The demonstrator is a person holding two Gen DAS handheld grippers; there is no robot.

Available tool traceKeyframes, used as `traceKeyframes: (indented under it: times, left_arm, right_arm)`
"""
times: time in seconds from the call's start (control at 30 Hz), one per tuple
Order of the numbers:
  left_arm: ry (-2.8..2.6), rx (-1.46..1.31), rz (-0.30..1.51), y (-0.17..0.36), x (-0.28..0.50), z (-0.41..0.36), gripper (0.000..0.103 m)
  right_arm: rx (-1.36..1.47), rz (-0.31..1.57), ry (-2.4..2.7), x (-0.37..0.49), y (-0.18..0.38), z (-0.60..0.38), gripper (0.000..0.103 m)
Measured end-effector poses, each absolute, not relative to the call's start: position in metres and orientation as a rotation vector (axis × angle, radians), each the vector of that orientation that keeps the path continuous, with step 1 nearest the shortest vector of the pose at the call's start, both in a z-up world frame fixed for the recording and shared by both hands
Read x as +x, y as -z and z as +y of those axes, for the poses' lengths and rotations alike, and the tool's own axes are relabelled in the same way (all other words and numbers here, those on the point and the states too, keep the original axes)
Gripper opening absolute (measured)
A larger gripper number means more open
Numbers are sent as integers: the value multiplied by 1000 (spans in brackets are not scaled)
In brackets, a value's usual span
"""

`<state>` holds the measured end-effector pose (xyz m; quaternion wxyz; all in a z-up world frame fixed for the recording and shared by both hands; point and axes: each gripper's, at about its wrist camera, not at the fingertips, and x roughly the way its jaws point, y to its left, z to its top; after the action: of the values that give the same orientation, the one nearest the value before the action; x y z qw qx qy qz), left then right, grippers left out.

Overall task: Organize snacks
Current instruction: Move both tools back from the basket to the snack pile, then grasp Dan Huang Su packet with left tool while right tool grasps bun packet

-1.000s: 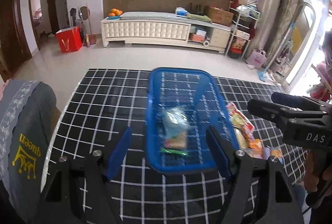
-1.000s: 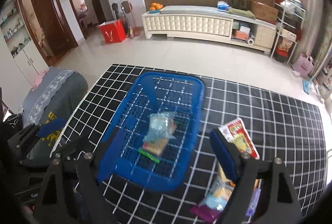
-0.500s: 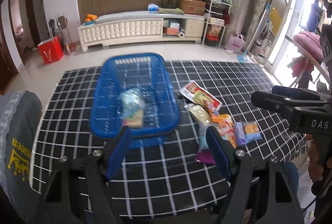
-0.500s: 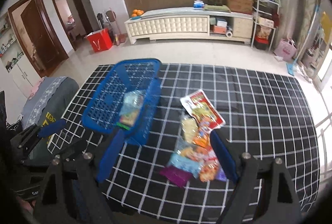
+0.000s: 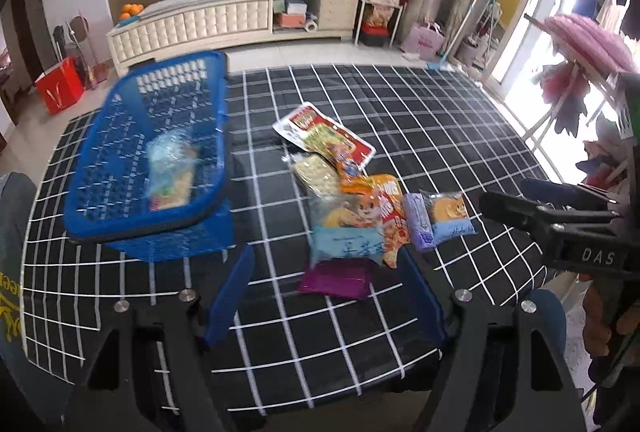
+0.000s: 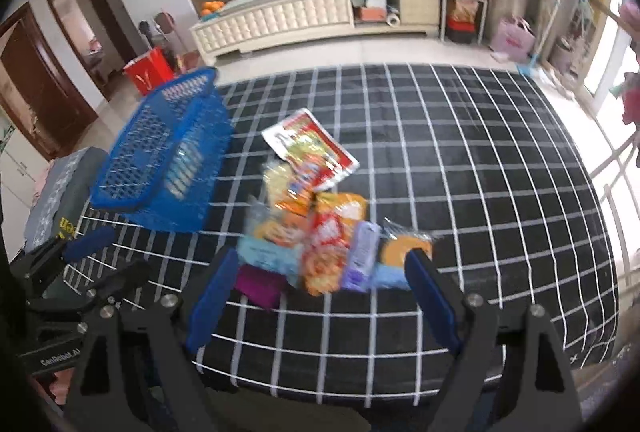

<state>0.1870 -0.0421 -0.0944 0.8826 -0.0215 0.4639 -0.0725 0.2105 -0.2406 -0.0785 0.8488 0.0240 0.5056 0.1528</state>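
Both my hand-held grippers have swung from the basket (image 5: 148,168) toward the snack pile (image 6: 320,232) on the surface (image 6: 460,152). My right hand-held gripper (image 6: 320,296), jaws apart and empty, seems nearest, pile just ahead.

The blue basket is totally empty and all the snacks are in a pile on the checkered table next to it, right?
Not quite. The blue basket is not empty: the left wrist view shows at least one clear packet lying inside it. The rest is right: the other snacks sit in a pile on the checkered table beside the basket.
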Motion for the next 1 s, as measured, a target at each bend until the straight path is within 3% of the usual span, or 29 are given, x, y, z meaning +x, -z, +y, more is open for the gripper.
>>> traceKeyframes:
  times: [0.4, 0.97, 1.0]
  left_arm:
    - [195, 25, 1110, 159, 236, -86, 72]
    - [192, 80, 1203, 205, 292, -95, 72]
    - [192, 89, 1208, 207, 295, -96, 76]
  right_arm:
    - [96, 1141, -277, 220, 135, -275, 88]
    - [142, 1175, -276, 242, 166, -287, 88]
    - [144, 1175, -274, 243, 167, -288, 88]
